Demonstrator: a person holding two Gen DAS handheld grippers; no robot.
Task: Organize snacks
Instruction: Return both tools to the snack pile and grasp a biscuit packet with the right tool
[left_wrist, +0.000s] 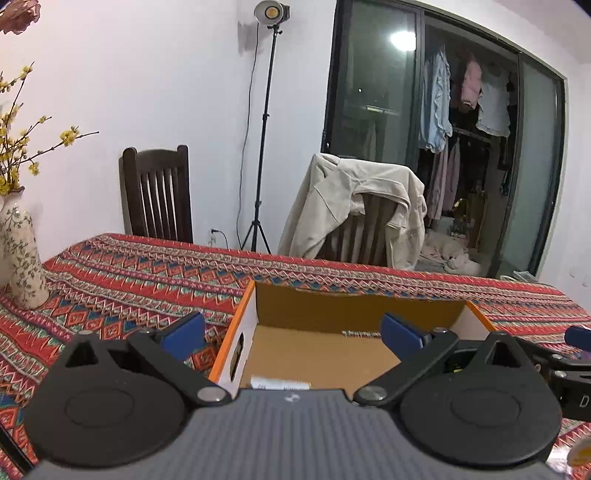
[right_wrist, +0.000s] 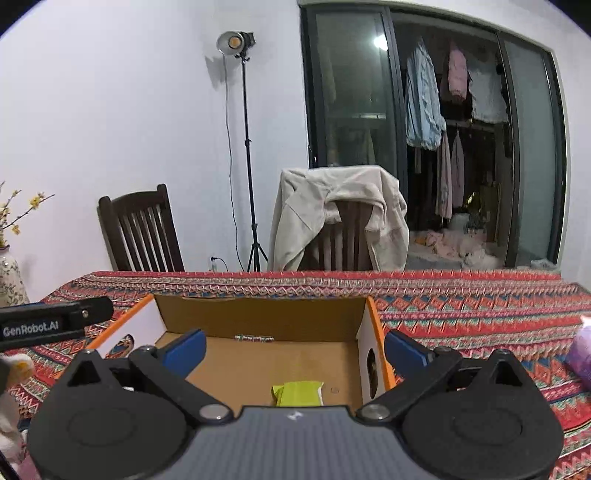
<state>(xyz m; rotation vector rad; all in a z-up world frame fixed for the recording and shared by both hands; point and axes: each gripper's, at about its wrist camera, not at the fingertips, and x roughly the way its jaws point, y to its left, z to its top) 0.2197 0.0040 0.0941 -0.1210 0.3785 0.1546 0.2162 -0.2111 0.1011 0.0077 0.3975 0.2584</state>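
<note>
An open cardboard box (left_wrist: 351, 306) with an orange rim stands on the patterned tablecloth. My left gripper (left_wrist: 291, 334) hovers over its near left corner, jaws wide open and empty. One blue pad is outside the left wall and the other is over the box floor. A white packet (left_wrist: 280, 384) lies on the floor, half hidden by the gripper body. My right gripper (right_wrist: 294, 350) is open and empty over the same box (right_wrist: 258, 314), straddling its right wall. A yellow-green packet (right_wrist: 297, 393) lies on the box floor just below it.
A floral vase (left_wrist: 22, 258) with yellow blossoms stands at the table's left end. A purple packet (right_wrist: 580, 354) lies on the cloth to the right of the box. Behind the table are two wooden chairs, one draped with a beige jacket (left_wrist: 354, 206), and a light stand (left_wrist: 264, 147).
</note>
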